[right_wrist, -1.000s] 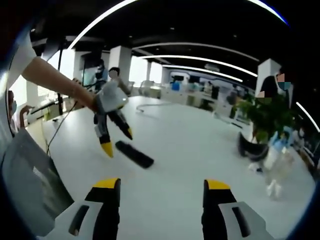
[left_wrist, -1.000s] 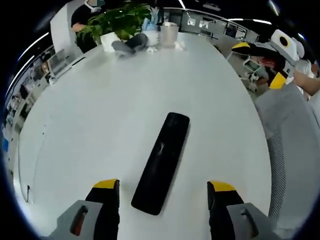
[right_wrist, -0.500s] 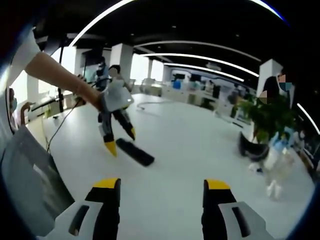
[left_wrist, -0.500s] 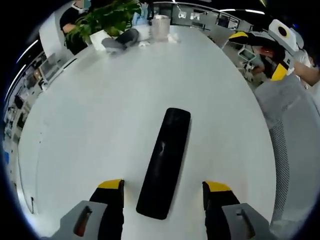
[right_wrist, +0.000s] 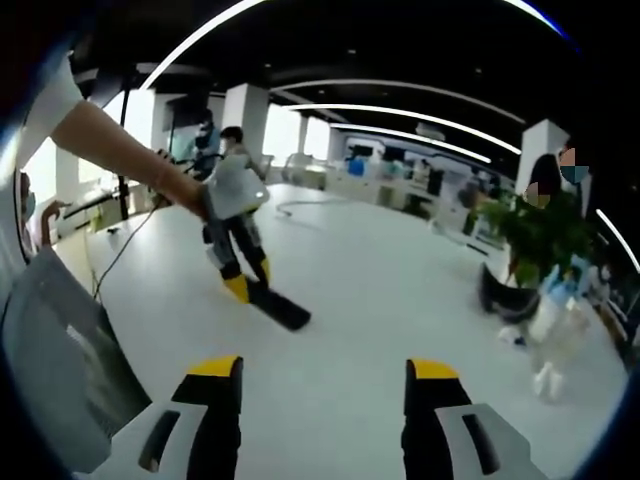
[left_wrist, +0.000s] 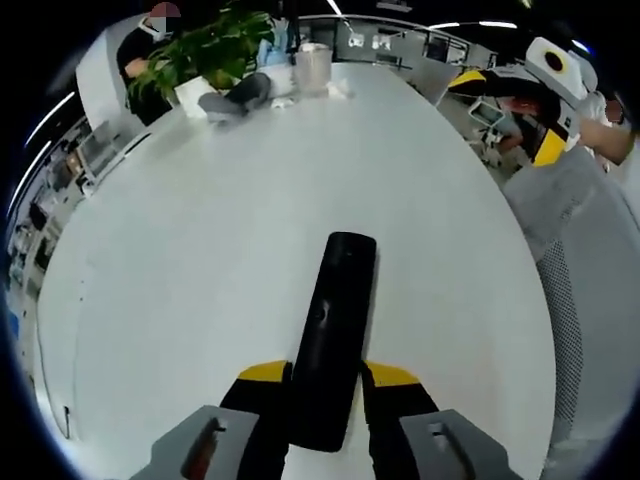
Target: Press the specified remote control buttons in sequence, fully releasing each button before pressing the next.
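Left claw (left_wrist: pixel 326 378) grips the remote (left_wrist: pixel 333 325) on the bench (left_wrist: pixel 180 260); right claw (right_wrist: pixel 322 372) open; plant (left_wrist: pixel 215 45) upper left.

Remote control (left_wrist: pixel 333 335): plain glossy black, no visible markings. Table (left_wrist: pixel 200 250): uniform white, unpatterned. Left gripper (left_wrist: pixel 327 378): yellow fingertips, black fingers, grey body behind. Right gripper (right_wrist: pixel 325 375): same scheme, yellow tips over black, grey housing. At the table's far edge: potted plant (left_wrist: pixel 205 50), green leaves in a white pot; dark grey object (left_wrist: pixel 235 95) beside it; pale translucent cup (left_wrist: pixel 312 68). Chair (left_wrist: pixel 585 290): light grey mesh.
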A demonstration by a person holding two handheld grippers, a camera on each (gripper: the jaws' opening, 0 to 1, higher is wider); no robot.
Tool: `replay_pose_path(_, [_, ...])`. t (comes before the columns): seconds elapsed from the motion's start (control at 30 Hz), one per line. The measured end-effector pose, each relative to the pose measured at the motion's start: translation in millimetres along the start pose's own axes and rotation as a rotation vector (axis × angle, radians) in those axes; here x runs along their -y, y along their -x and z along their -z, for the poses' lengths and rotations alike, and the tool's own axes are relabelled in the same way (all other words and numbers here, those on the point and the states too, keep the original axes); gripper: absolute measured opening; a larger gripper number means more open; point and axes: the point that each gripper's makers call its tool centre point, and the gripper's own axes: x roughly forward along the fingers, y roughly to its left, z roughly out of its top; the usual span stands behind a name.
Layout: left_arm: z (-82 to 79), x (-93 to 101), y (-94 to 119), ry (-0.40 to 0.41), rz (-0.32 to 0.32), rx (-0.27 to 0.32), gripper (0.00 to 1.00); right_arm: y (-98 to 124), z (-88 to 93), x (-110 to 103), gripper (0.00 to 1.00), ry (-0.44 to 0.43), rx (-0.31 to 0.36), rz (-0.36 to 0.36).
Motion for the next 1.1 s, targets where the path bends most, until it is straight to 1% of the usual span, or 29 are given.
replay_pose_path(0.17, [-0.3,-0.3,0,0.002,0.001,0.023,0.26,-1,0.6,-1,0.63,0.004,-0.004,-0.005])
replay_pose_path(0.4, [1.2,6.9,1,-0.016,0.017,0.026,0.25,-1,0.8,-2,0.63,0.007,-0.005,-0.008])
replay_pose_path(0.63, [1.4,11.1,2,0.014,0.016,0.061,0.25,-1,0.5,-1,0.62,0.004,-0.003,-0.007])
replay_pose_path(0.8, [3.2,18.4,3,0.017,0.019,0.066,0.25,-1,0.4,-2,0.62,0.01,-0.004,-0.011])
replay_pose_path(1.1, [6.2,27.4,5,0.014,0.012,0.069,0.25,0,-2.7,-2,0.61,0.005,0.014,-0.013])
